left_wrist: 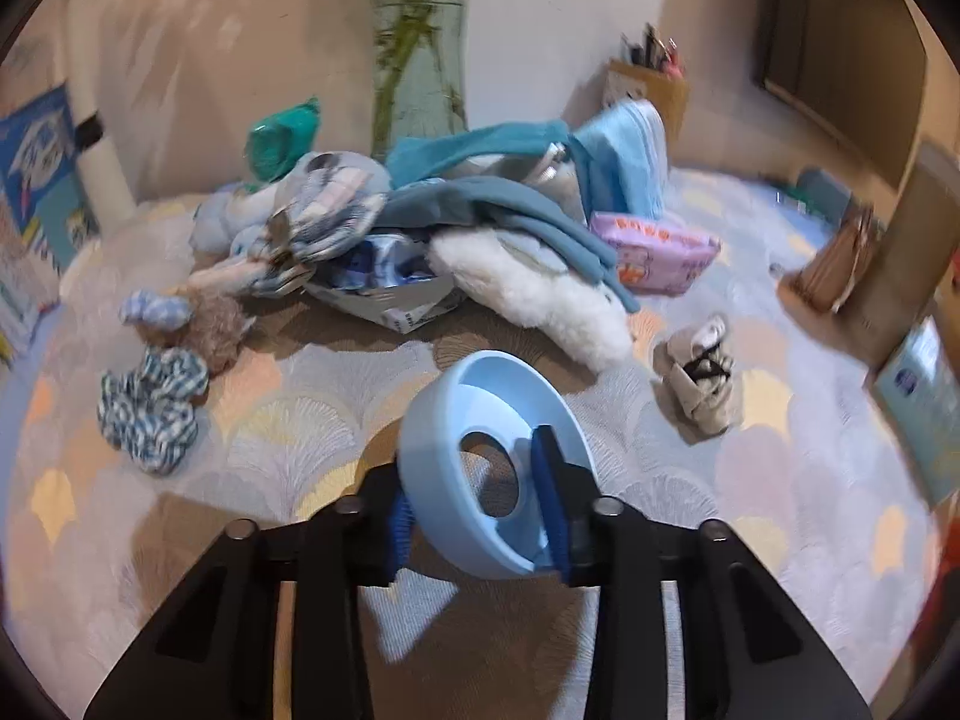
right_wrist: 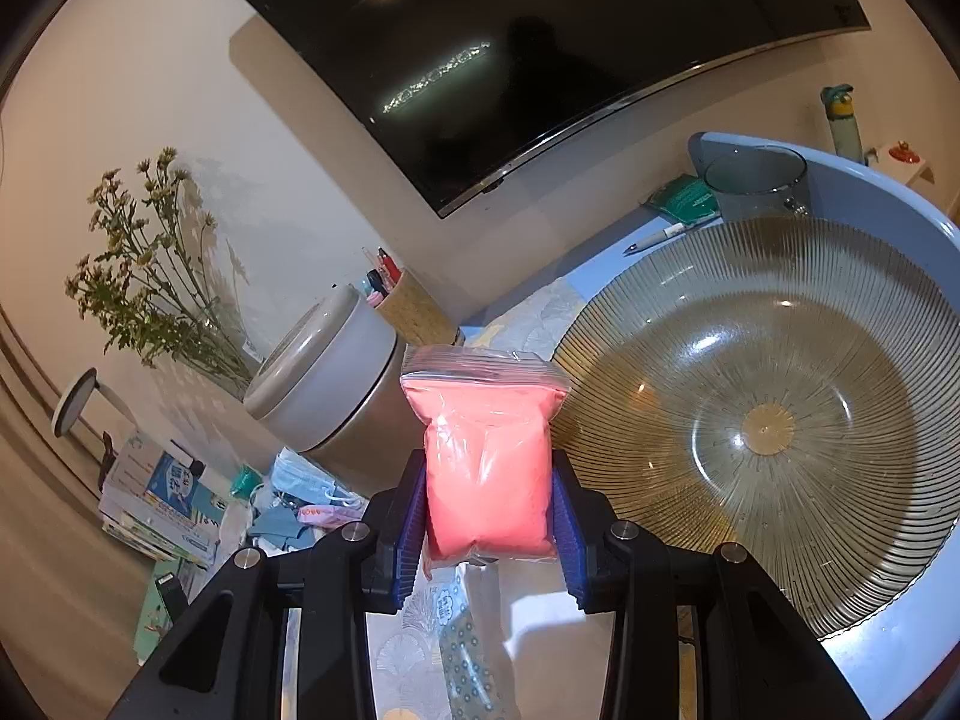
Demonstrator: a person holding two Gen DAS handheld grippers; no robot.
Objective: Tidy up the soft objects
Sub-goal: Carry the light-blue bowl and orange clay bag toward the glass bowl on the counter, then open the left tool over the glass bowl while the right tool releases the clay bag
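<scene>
Left wrist view. Left gripper (left_wrist: pixel 480 516) clamped across the wall of a pale blue silicone ring-shaped dish (left_wrist: pixel 498 468), one pad inside the rim, the other outside at the lower left. Dish tilted on edge, lifted just above the patterned cloth of the worktop (left_wrist: pixel 780 480). Likely light and rubbery, apt to flex under a pinch, so best taken by the rim wall as here. Gripper angled steeply down toward the cloth. Beyond it, a heap of soft things: white plush (left_wrist: pixel 534 294), teal towels (left_wrist: pixel 480 204), a folded light blue cloth (left_wrist: pixel 630 156), a pink tissue pack (left_wrist: pixel 654 252), a blue-and-white scrunchie (left_wrist: pixel 150 414) off to the left, a small beige pouch (left_wrist: pixel 702 378) to the right. All probably limp and light, best pinched at a bunched fold.

Right wrist view. Right gripper (right_wrist: pixel 489 516) partly closed on a zip bag of pink powder (right_wrist: pixel 489 468), pads pressing both sides near the bottom, bag upright with its seal on top. Contents likely loose and shifting; film likely slippery, so a firm low grip seems sensible. Gripper tilted gently downward, held above the worktop beside a ribbed glass bowl (right_wrist: pixel 768 420) on the right and a grey lidded canister (right_wrist: pixel 336 384) on the left.
</scene>
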